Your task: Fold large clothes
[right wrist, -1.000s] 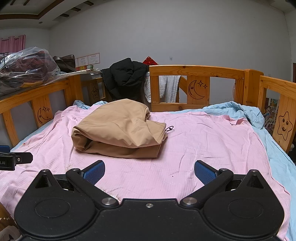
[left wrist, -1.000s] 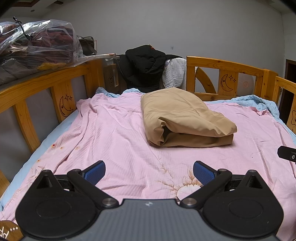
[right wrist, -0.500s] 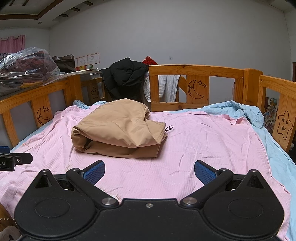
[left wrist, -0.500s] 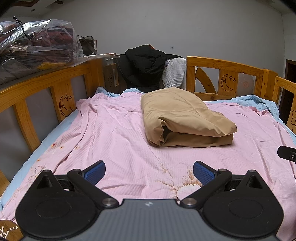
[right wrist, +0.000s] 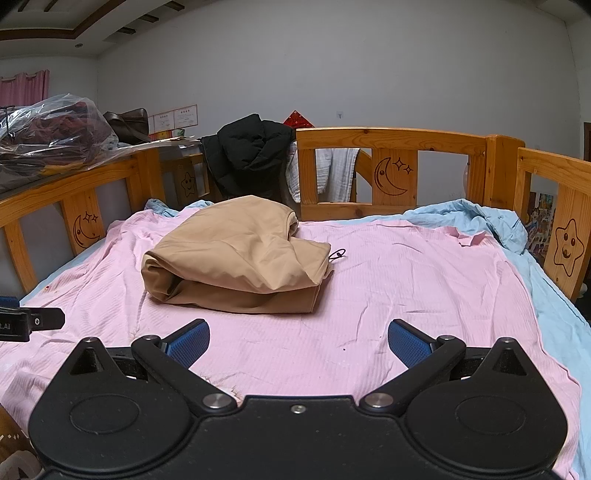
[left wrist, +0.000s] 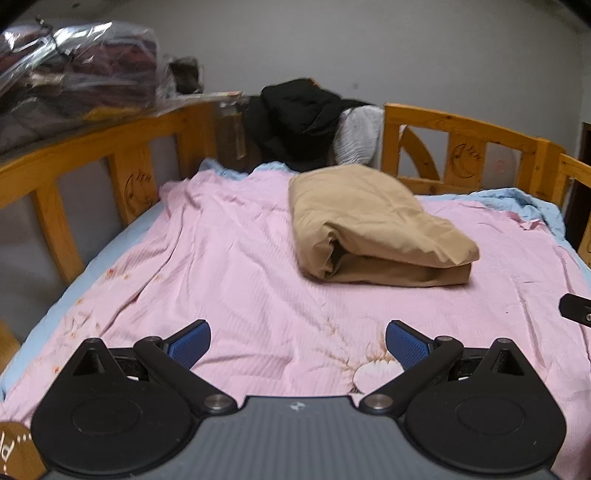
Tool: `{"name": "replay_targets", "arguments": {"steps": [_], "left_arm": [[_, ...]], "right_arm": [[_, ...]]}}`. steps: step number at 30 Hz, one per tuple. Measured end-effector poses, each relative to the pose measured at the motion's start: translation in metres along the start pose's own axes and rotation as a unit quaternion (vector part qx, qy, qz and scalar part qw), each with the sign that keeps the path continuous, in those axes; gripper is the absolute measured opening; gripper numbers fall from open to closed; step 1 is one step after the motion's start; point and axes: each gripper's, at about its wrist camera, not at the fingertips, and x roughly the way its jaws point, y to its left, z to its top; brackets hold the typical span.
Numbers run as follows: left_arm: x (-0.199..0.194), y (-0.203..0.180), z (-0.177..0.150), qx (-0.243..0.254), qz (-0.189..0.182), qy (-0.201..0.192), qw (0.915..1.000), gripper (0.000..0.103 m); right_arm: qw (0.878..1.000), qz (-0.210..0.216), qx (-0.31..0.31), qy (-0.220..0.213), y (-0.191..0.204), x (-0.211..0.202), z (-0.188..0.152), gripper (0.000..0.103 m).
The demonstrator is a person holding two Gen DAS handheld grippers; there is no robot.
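Shifting and blurring, my left claw is swinging slightly; my right claw is hardly moving — both gaping wide, empty. Folded tan garment is lying ahead on the pink sheet — folding probably finished.

- Plain grey-white wall runs behind the bed, evenly lit.
- Wooden bed rail carries carved moon and stars; a star face marks the right panel.
- Pink sheet covers the mattress, blue sheet beneath.
- Pink curtain hangs far left.
- Ceiling trim shows overhead.
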Motion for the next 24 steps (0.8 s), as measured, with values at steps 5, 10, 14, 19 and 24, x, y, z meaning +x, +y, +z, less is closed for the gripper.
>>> {"name": "replay_targets", "arguments": {"steps": [5,10,14,19,24], "left_arm": [[0.0,-0.0013,-0.0013,-0.002,0.002,0.007,1.0,0.103],[0.001,-0.0014,-0.0016,-0.002,-0.005,0.013,0.9999,0.103],[0.002,-0.0022,-0.0016,-0.001,-0.009,0.018,0.9998,0.103],[0.0035,-0.0029,-0.0012,0.002,-0.008,0.025,0.9997,0.103],[0.0055,-0.0027,-0.0009,0.003,-0.005,0.029,0.9996,0.103]], "right_arm": [[1.0,0.0,0.0,0.001,-0.0005,0.0002,0.0004,0.102],[1.0,-0.001,0.001,0.004,-0.0004,0.0006,-0.0012,0.102],[1.0,-0.003,0.004,0.007,0.0003,0.0009,-0.0027,0.102],[1.0,-0.005,0.007,0.01,0.0009,0.0014,-0.0021,0.102],[1.0,-0.006,0.009,0.012,0.0008,0.002,-0.0024,0.102]]}}
